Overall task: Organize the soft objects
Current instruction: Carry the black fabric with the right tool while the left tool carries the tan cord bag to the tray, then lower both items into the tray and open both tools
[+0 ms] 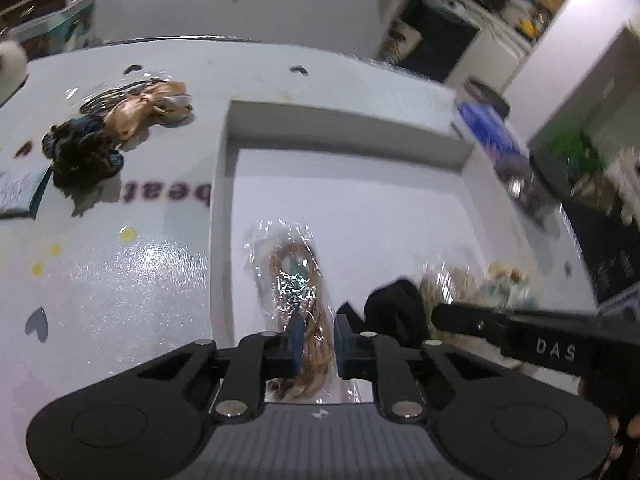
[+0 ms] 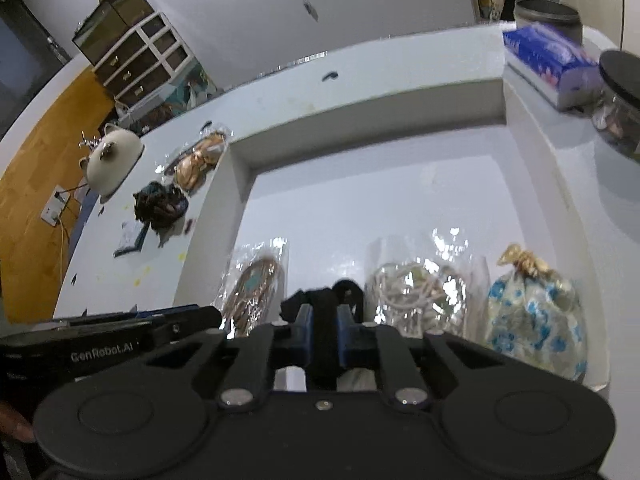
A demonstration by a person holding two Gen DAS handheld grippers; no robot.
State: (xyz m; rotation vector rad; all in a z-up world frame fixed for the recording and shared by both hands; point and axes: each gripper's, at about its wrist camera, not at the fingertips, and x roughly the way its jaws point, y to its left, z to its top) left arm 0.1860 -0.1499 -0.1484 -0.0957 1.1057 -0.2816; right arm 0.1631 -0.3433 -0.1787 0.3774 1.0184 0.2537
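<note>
Blue-padded fingers of the left gripper (image 1: pixel 316 344) fill the near edge of its own view, drawn narrow around the near end of a clear packet of brown cord (image 1: pixel 296 292). The packet lies in the near left corner of the white tray (image 1: pixel 344 124), and the pads look pressed on its plastic, probably to set it straight against the tray's left wall.

To its right, the right gripper (image 2: pixel 324 332) is pinched shut on a black fabric piece (image 2: pixel 324 300), holding it upright between the brown packet and a clear packet of pale rope (image 2: pixel 416 292). A blue-flowered pouch (image 2: pixel 536 316) tied with a gold top sits at the near right of the tray. These four items stand in a row along the near wall, which suggests each item gets its own place side by side.

Two soft things wait outside on the table (image 1: pixel 120 288), well left of the tray: a dark scrunchie (image 1: pixel 80 152) and, touching it on the far side, a packet with a tan bow (image 1: pixel 144 104). They probably go in next.

Writing is sparse. "DAS" shows on the right gripper's arm in the left view, "GenRobot.AI" on the left gripper's arm in the right view, and upside-down letters on the table read roughly "beat".
</note>
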